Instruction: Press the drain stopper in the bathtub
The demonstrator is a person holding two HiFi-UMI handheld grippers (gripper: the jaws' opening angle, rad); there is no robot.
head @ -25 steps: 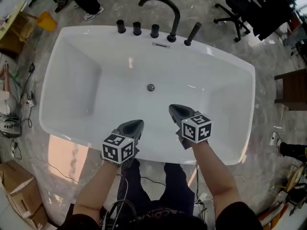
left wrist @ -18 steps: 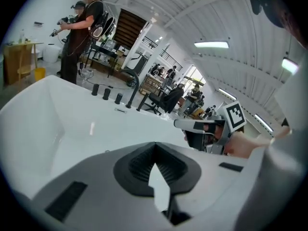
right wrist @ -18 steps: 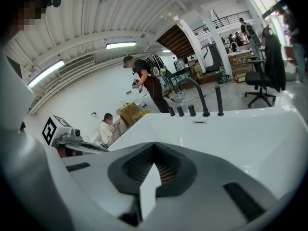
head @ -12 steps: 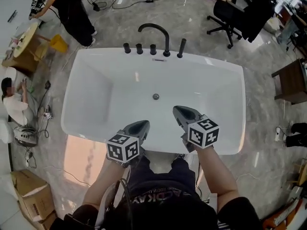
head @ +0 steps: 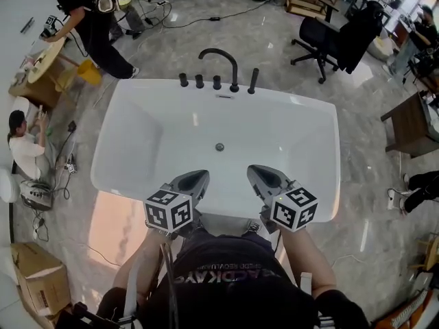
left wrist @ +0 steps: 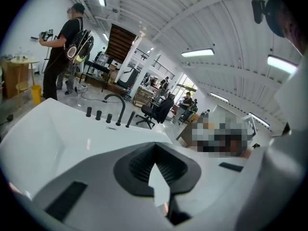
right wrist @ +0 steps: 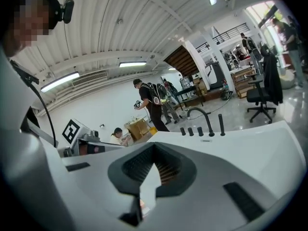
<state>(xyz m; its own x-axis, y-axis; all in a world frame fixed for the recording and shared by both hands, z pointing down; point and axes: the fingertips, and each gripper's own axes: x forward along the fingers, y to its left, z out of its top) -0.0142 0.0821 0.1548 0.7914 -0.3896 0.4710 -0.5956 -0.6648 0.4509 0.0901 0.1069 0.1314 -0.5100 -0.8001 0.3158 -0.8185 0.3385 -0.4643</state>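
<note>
A white bathtub (head: pixel 291 139) fills the middle of the head view. Its small round metal drain stopper (head: pixel 219 147) sits on the tub floor, with the black arched faucet (head: pixel 222 58) and black knobs on the far rim. My left gripper (head: pixel 198 176) hovers over the near rim, shut and holding nothing. My right gripper (head: pixel 256 171) is beside it, also shut and holding nothing. Both point toward the stopper from well short of it. The left gripper view shows my left gripper (left wrist: pixel 155 150) aimed across the tub; the right gripper view shows my right gripper (right wrist: pixel 154 147) likewise.
A person (head: pixel 96 16) stands at the far left by a wooden table, and another person (head: pixel 24 149) sits on the floor. A black office chair (head: pixel 322 36) stands beyond the tub. A cardboard box (head: pixel 34 273) and cables lie at the left.
The head view has pulled back and up, so the tub looks smaller and farther. Both grippers have drawn back from over the tub floor to its near rim, still shut.
</note>
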